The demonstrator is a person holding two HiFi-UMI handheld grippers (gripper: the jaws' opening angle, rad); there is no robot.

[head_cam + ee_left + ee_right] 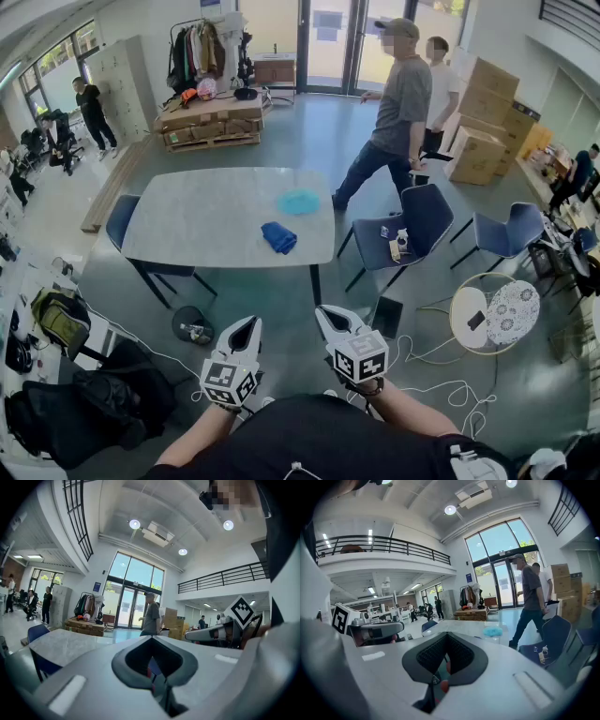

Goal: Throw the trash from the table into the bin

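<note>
Holds the left gripper (247,325) and the right gripper (328,316) low and near, side by side and a little apart, both aimed toward the far table (206,216) and well short of it. Has the left jaws closed tip to tip, with nothing pinched between them. Has the right jaws fully closed as well, gripping nothing. Shows the trash lying on the tabletop: a crumpled light-blue piece (298,202) toward the far right of the top, and a dark-blue piece (278,237) just nearer, close to the table's near right edge, the two apart from each other. Finds a dark round container (192,325) on the floor by the table's near side, left of the left gripper, with something pale inside. Places one blue chair (120,217) at the table's left end and another blue chair (412,220) to its right, small items lying on that seat. Catches a person in a grey shirt (394,103) striding past the table's far right corner
</note>
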